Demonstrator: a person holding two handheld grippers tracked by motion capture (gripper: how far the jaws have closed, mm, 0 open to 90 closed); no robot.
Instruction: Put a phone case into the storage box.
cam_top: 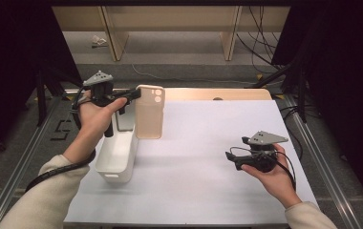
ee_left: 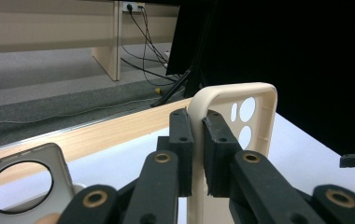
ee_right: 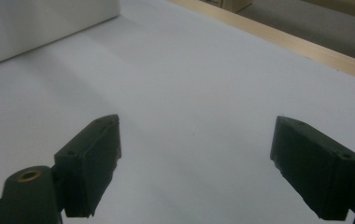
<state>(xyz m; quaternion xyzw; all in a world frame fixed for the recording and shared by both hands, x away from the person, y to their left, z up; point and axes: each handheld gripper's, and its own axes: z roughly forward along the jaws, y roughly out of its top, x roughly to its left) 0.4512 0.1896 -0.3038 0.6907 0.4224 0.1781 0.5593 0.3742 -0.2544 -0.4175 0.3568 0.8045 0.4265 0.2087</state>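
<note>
The left gripper [cam_top: 134,94] is clamped on the upper edge of a beige phone case [cam_top: 149,112]; in the left gripper view its two black jaws press from either side on the case's rim [ee_left: 196,140], just beside the camera cut-outs. In the high view the phone case hangs upright above the table's white surface [cam_top: 208,143], just beside the far end of a white rectangular bin [cam_top: 117,157]; whether its lower edge touches the surface cannot be determined. A second case, grey with a large round opening [ee_left: 21,184], shows at the lower left of the left gripper view; it stands in the bin's far end [cam_top: 124,119]. The right gripper [cam_top: 229,157] is held low over the white surface near the right side, well apart from the phone case; in the right gripper view its jaws stand wide apart with nothing between them; bare white surface [ee_right: 189,93] lies beyond.
</note>
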